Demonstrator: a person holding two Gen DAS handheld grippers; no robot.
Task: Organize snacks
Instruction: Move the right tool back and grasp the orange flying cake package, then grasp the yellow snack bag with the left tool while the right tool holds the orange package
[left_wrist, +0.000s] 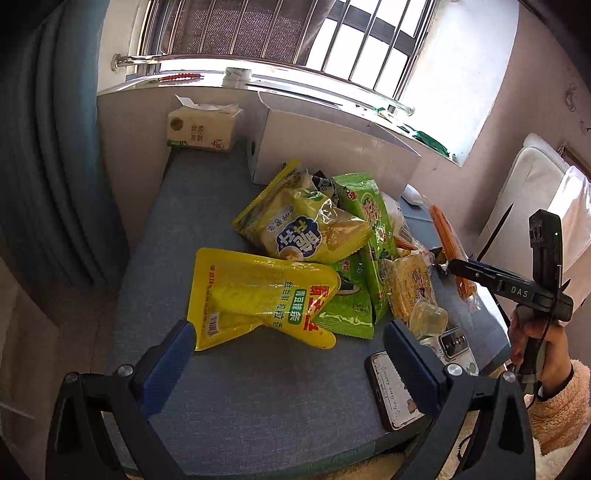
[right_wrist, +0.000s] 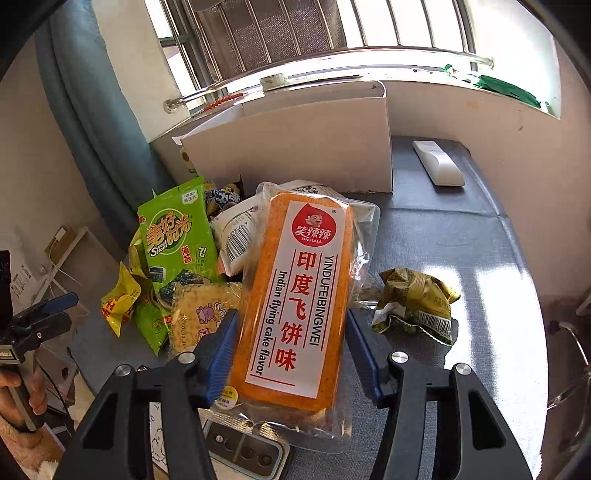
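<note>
- The orange flying-cake pack (right_wrist: 291, 295) fills the centre of the right wrist view, a long clear wrapper with a white label running lengthways; it sits between the blue pads of the right gripper (right_wrist: 290, 347), and both pads press its long sides, so this claw is clenched on the pack.
- In the left wrist view the same pack shows only as an orange strip at centre right (left_wrist: 448, 247), with the right gripper's dark body reaching in from the right edge.
- The left gripper (left_wrist: 288, 354) sits at the bottom of its own view, pads spread wide with nothing between them, over the blue-grey cushion (left_wrist: 258, 398); the claw is released.
- Just above it, in the middle of the frame, lies the snack pile: a yellow noodle bag (left_wrist: 258, 295) nearest, a yellow chip bag (left_wrist: 306, 229) behind it, and a green seaweed bag (left_wrist: 369, 236) to their right.
- A cracker pack (left_wrist: 412, 284) lies at the pile's right edge, beside the seaweed bag.
- In the right wrist view a crumpled olive-green packet (right_wrist: 417, 302) lies apart at centre right on the cushion.
- A white cardboard box (left_wrist: 332, 151) stands behind the pile at upper centre.
- A tissue pack (left_wrist: 201, 127) stands at the upper left beside the box.
- A phone (left_wrist: 391, 391) lies at the lower right, partly behind the left gripper's right pad.
- A white remote (right_wrist: 437, 162) lies at the upper right of the right wrist view.
</note>
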